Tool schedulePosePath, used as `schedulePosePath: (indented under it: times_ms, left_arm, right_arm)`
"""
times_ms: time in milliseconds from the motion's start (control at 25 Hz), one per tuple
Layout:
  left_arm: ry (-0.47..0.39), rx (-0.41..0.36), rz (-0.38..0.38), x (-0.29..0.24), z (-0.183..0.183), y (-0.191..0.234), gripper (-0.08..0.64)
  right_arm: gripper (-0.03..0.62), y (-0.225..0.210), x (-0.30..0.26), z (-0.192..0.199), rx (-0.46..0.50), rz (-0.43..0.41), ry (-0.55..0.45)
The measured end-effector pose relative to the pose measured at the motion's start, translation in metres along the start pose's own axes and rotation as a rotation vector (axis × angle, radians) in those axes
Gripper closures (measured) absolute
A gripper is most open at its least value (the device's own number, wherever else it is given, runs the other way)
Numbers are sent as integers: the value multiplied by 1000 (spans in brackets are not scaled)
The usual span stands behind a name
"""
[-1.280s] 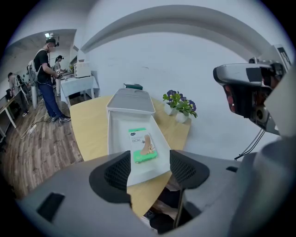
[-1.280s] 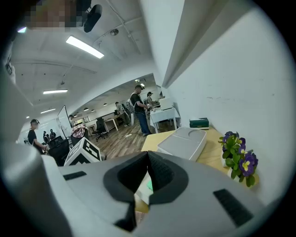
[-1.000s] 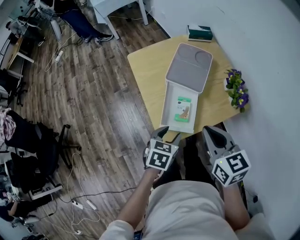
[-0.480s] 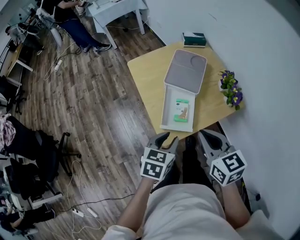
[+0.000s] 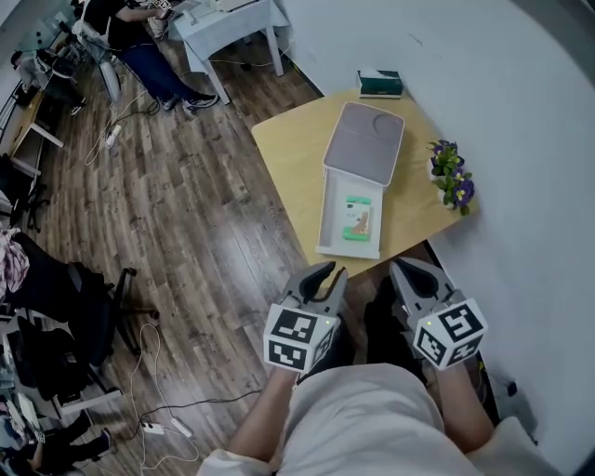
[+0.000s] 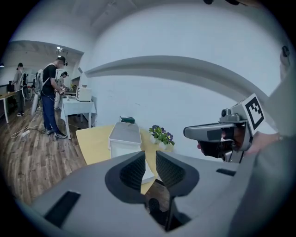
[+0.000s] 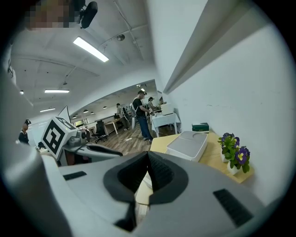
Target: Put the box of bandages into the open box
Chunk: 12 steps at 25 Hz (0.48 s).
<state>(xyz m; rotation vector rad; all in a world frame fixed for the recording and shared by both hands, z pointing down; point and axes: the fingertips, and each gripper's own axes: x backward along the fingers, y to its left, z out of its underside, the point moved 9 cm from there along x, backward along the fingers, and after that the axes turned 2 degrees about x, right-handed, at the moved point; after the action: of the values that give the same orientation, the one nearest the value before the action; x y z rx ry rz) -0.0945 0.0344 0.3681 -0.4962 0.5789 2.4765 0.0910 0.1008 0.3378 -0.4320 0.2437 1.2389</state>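
Observation:
The green and white box of bandages [image 5: 356,219] lies inside the open white box [image 5: 324,221] on the yellow table, whose grey lid [image 5: 363,142] is folded back. Both grippers hang short of the table's near edge, away from the box. My left gripper [image 5: 323,277] [image 6: 150,159] has just been closing; a narrow gap remains between its pads and nothing is in it. My right gripper [image 5: 410,276] [image 7: 148,158] has its pads together, holding nothing. The white box [image 6: 125,139] shows ahead of the left jaws, and its lid [image 7: 187,144] ahead of the right jaws.
A pot of purple flowers [image 5: 449,177] stands at the table's right edge by the white wall. A dark green box [image 5: 380,84] sits at the far corner. Office chairs [image 5: 65,297] and cables lie on the wood floor at left; people stand by a white desk [image 5: 228,19].
Both grippers have drawn back from the table's near edge towards the person, the left one most. The left jaws have narrowed. The bandage box has stayed in the white box.

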Motion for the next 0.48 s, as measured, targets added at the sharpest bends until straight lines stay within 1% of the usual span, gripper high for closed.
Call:
schedulePosePath:
  times_ms: [240,480]
  left_arm:
    - [-74,7,-9,16,-11,-5,511]
    - [-109,-7,-19,23,-20,-11,538]
  right_arm:
    - [589,3,8,-6,0,1,-29]
    - [589,4,15,-11,4,-9,-50]
